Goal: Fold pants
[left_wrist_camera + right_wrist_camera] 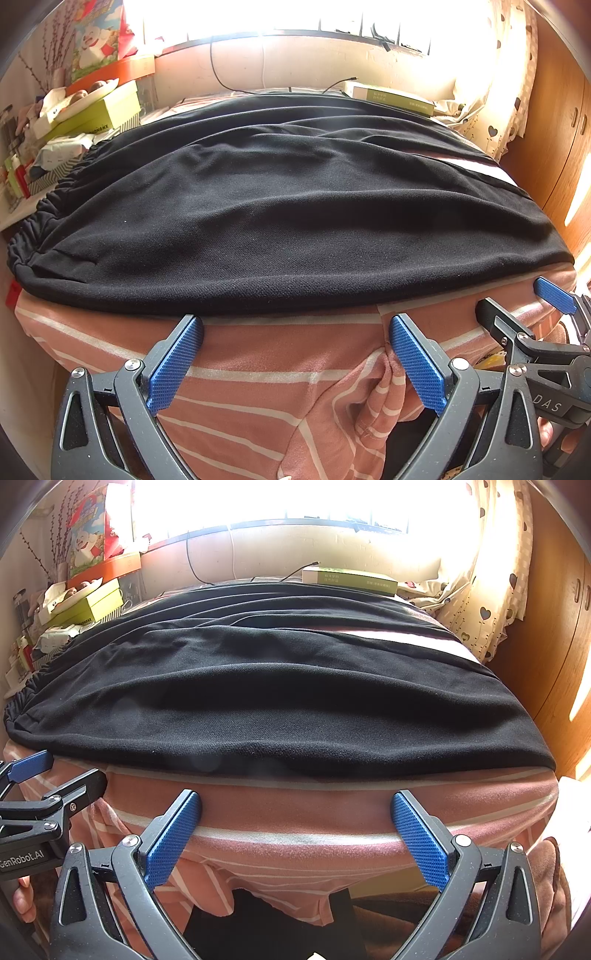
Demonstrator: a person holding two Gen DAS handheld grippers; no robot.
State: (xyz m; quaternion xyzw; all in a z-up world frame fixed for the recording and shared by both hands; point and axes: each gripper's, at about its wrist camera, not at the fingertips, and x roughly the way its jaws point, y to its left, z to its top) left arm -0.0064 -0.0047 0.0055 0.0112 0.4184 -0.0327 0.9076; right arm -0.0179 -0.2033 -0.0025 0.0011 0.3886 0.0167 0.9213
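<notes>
Fingers of L gripper (295, 332) & R gripper (295, 808) spread wide, empty, just short of black pants (295, 206).

Strong daylight enters through the barred rear window (295, 18), overexposing it to white glare. The crumpled black fabric pants (288, 206) stay sharp. Fisheye distortion bends and darkens all corners.

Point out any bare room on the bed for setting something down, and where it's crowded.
Black pants cover most of the striped bedsheet. Free patches: the sheet strip between the pants' near hem and the bed edge, ahead of the open left tongs and right tongs, and a pink wedge beside the curtain. Crowded: the boxes on the left, and the green box by the window.
</notes>
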